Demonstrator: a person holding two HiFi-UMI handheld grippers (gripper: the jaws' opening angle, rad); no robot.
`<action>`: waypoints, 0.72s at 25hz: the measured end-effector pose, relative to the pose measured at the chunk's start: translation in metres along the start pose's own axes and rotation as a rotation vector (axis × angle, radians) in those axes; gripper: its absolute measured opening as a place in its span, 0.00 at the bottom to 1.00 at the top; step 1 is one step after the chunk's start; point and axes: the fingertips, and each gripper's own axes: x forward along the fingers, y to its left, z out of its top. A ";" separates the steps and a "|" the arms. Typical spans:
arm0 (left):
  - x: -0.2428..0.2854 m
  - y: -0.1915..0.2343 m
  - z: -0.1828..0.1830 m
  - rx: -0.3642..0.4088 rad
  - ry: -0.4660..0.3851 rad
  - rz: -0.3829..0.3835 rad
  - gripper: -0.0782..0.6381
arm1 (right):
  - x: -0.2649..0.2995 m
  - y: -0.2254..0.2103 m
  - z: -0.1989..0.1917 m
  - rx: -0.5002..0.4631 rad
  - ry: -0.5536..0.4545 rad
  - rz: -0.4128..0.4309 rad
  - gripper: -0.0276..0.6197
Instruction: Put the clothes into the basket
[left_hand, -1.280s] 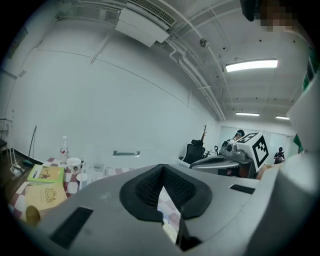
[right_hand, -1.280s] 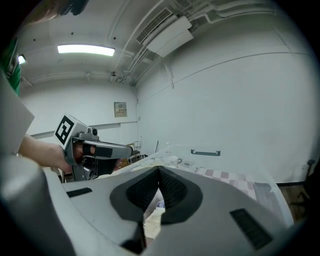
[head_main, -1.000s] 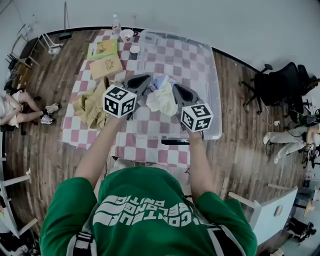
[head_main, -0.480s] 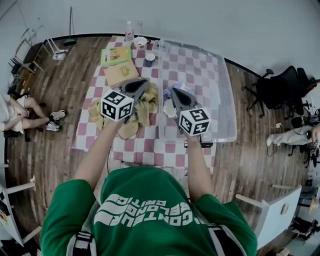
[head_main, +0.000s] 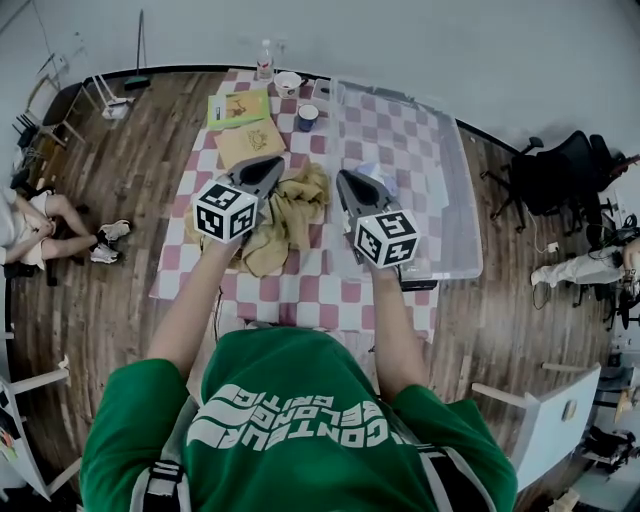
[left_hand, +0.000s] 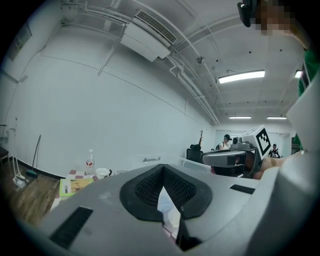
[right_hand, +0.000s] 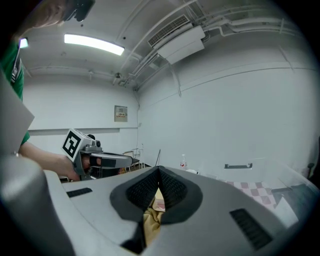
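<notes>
Standing at the bench (head_main: 300, 292), which is spread with a pink-and-white checked cloth, a person in a green shirt holds a claw out in each hand. The left claw (head_main: 274, 166) is clenched: in the left gripper view its two dark pads meet at the tips with nothing pinched between them. The right claw (head_main: 344, 180) is clenched and empty too, and its own view shows the pads pressed together. A strip of tan fabric shows through the gap beneath them.

The basket (head_main: 440, 150) is a clear plastic tub on the right half of the bench. A pale garment (head_main: 378, 177) lies inside it near its left wall, just past the tip of the right claw and partly hidden by it. The right claw hangs over the basket's left side.

The tan clothes (head_main: 285, 215) lie in a crumpled heap on the bench outside the basket, just beside its left wall and between the two claws. The left claw is at the heap's left edge, but whether it touches the fabric cannot be told.

At the far end of the bench are a green book (head_main: 238, 107), a tan book (head_main: 250, 143), a blue cup (head_main: 307, 117), a white mug (head_main: 288, 82) and a bottle (head_main: 265, 60).
</notes>
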 end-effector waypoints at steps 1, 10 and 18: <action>-0.005 0.004 -0.002 -0.005 0.000 0.004 0.11 | 0.002 0.005 0.002 -0.003 -0.002 0.002 0.05; -0.061 0.051 -0.025 -0.039 0.001 0.080 0.11 | 0.030 0.061 0.019 -0.005 -0.024 0.047 0.05; -0.122 0.097 -0.078 -0.083 0.048 0.201 0.11 | 0.074 0.104 -0.014 -0.023 0.029 0.077 0.06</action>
